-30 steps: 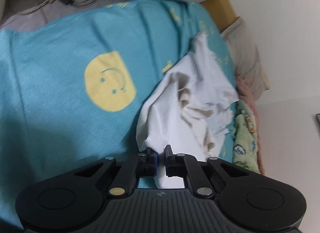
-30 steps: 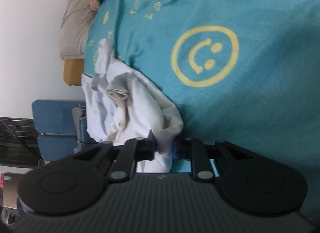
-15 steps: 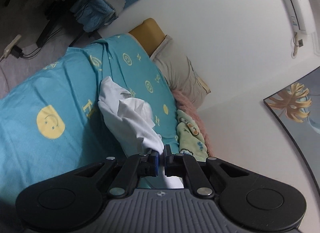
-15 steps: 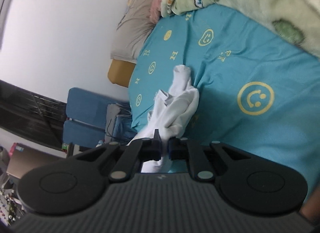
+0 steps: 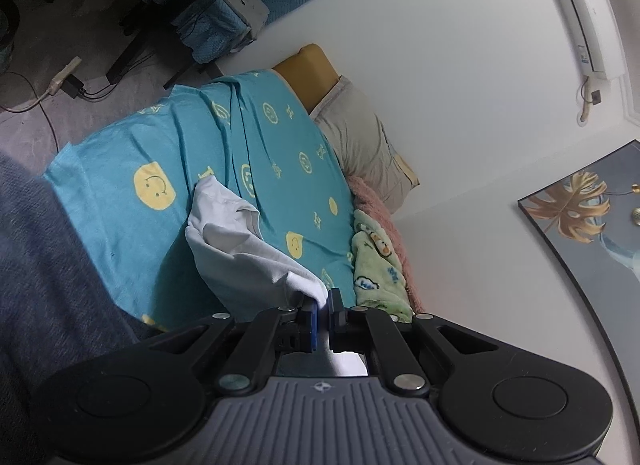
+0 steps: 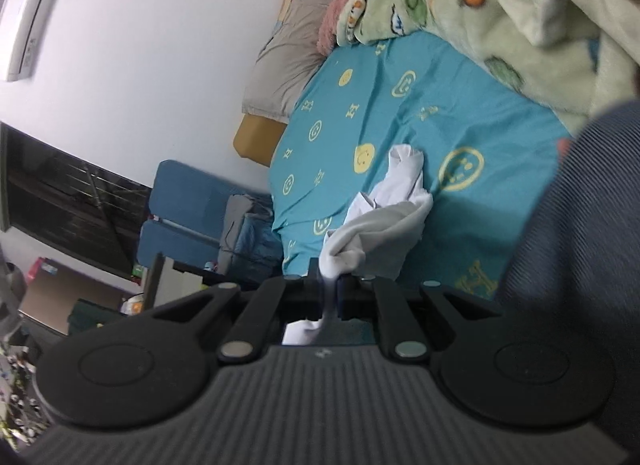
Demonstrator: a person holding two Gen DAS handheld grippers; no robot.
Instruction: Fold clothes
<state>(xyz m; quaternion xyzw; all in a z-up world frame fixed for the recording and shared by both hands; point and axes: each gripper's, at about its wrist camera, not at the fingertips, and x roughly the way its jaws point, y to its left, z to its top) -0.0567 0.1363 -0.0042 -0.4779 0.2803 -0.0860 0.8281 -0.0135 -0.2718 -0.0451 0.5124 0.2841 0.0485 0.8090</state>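
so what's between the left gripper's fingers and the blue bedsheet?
Only the white garment: the left gripper is shut on one edge, and the cloth hangs down to the blue bedsheet. Clearest in the left wrist view.

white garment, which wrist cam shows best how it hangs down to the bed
The left wrist view. There the white garment spreads wide from the left gripper down to the blue bedsheet, so its drape shows. In the right wrist view it looks bunched and twisted above the right gripper.
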